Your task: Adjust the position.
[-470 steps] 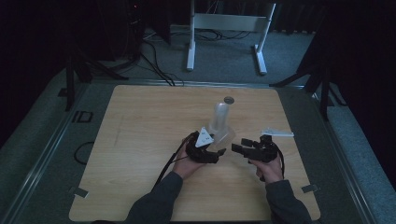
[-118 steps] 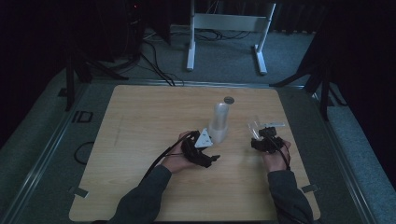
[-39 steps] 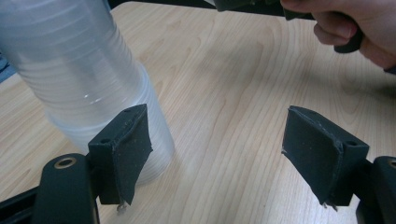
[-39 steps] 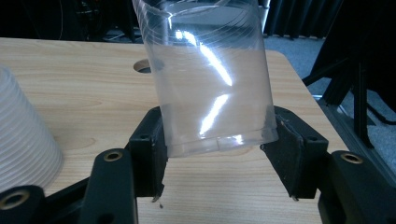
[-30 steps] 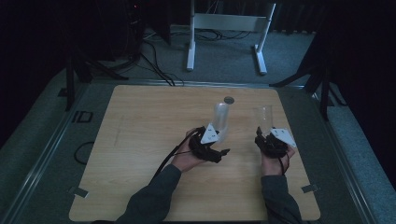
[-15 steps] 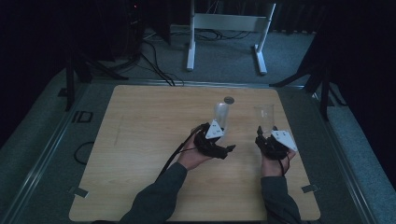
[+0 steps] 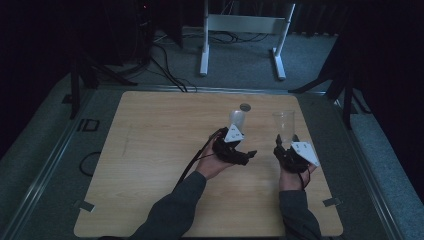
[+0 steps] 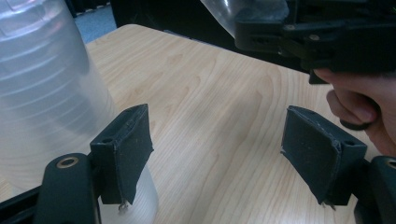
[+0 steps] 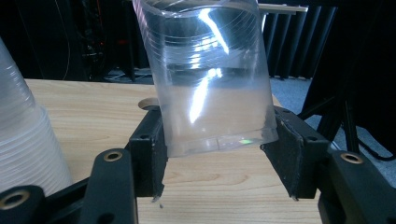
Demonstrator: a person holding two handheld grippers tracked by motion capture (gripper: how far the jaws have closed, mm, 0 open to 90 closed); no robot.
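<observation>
While right gripper (image 9: pixel 215 154) clamps clear cup (image 9: pixel 210 79) | left gripper (image 8: pixel 229 154) fingers apart

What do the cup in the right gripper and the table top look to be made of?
Cup: seemingly thin clear plastic, glossy; the background shows through, with bright glare streaks and faint rings on its wall. Table: looks like pale wood or wood-look laminate, matte, with visible grain.

The stack of cups (image 8: pixel 42 93) ran off the left gripper view's top and left edges, its lower part hidden behind a jaw. The clear cup (image 9: pixel 210 79) lost its rim past the right gripper view's top edge.
</observation>
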